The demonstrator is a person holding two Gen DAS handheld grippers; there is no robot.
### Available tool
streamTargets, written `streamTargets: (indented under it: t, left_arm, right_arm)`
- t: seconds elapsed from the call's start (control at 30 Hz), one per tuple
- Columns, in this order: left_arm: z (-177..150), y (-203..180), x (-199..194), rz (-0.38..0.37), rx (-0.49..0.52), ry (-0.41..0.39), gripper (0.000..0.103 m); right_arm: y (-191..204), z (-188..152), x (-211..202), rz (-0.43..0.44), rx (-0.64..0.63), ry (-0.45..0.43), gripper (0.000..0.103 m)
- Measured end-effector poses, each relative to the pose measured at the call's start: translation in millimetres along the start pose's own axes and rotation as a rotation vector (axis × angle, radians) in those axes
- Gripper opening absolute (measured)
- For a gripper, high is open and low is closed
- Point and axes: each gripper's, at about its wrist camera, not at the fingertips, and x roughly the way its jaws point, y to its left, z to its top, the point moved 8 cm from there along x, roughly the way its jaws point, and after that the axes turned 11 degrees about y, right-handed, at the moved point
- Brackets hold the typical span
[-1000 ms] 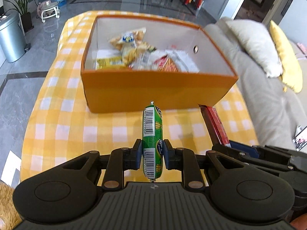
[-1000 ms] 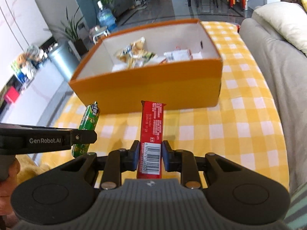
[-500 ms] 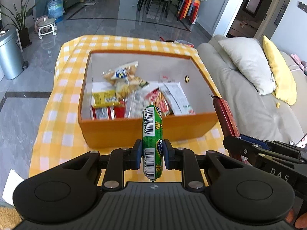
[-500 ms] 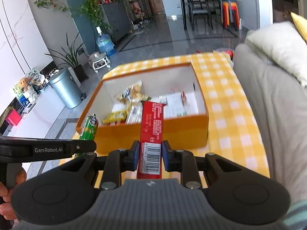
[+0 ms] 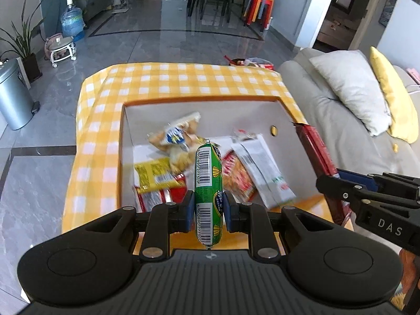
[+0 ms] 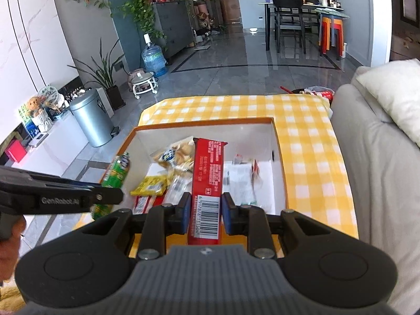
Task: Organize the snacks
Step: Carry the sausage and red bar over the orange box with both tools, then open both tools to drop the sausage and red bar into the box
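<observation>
My left gripper (image 5: 207,211) is shut on a green sausage stick (image 5: 208,181) and holds it upright above the near edge of the orange box (image 5: 202,101). My right gripper (image 6: 205,211) is shut on a red snack bar (image 6: 208,181), also above the box's near side (image 6: 210,123). Several snack packets (image 5: 173,136) lie inside the box. The right gripper shows at the right of the left wrist view (image 5: 367,194), with the red bar (image 5: 317,149). The left gripper shows at the left of the right wrist view (image 6: 65,197), with the green stick (image 6: 116,169).
The box stands on a table with a yellow checked cloth (image 5: 183,78). A grey sofa (image 5: 341,136) with a white cushion (image 5: 349,86) and a yellow one lies to the right. A metal bin (image 5: 11,97) stands on the floor at the left.
Both grippers have risen and moved forward with their snacks, from in front of the box's near wall to above it, so the view now looks down into the box.
</observation>
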Motion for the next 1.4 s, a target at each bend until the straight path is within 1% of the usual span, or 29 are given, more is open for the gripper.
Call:
streamTargets:
  t: [0.07,0.17,0.27,0.37,0.43,0.53,0.63,0.73,0.9,1.03,1.2,1.27,1.3,1.33,1.37,1.4]
  left_arm:
    - [11,5,7,0.012,0.007,0.010,0.024]
    - [26,14,22,0.082,0.045,0.028,0.024]
    - [36,24,40,0.188,0.097,0.069,0.024]
    - [40,29,60,0.257,0.148,0.118,0.025]
    - [40,32,72,0.319,0.175,0.154,0.025]
    - [41,32,90,0.391,0.234,0.192,0.025]
    - [39,34,104,0.431,0.270,0.221,0.025]
    - [38,34,112,0.440,0.276,0.245,0.025]
    - [36,37,123,0.440,0.288,0.280,0.025]
    - [34,39,125,0.426,0.281,0.295,0.025]
    - [35,40,121,0.435,0.288,0.280,0.026]
    - [37,38,119,0.438,0.287,0.269,0.026]
    - [37,37,116,0.434,0.288,0.260,0.028]
    - [38,36,114,0.429,0.288,0.251,0.033]
    - [39,34,111,0.425,0.287,0.242,0.036]
    - [39,33,108,0.421,0.285,0.233,0.044]
  right_arm:
    - [-6,13,13,-0.011,-0.010,0.015,0.021]
    - [-12,29,37,-0.043,-0.027,0.047,0.021]
    - [-17,40,63,-0.133,-0.089,0.091,0.021]
    - [-22,44,86,-0.217,-0.134,0.134,0.021]
    - [-26,44,102,-0.286,-0.166,0.178,0.021]
    - [-30,43,122,-0.369,-0.208,0.228,0.021]
    - [-30,41,137,-0.443,-0.263,0.264,0.021]
    - [-30,37,149,-0.474,-0.307,0.301,0.021]
    - [-32,28,160,-0.468,-0.321,0.353,0.021]
    - [-33,28,161,-0.465,-0.328,0.359,0.021]
    - [-32,32,157,-0.454,-0.321,0.351,0.022]
    - [-32,34,156,-0.450,-0.319,0.346,0.030]
    - [-32,35,155,-0.448,-0.316,0.341,0.034]
    - [-32,36,153,-0.446,-0.314,0.336,0.038]
    - [-32,36,151,-0.442,-0.311,0.329,0.039]
    - [-31,37,149,-0.431,-0.307,0.320,0.043]
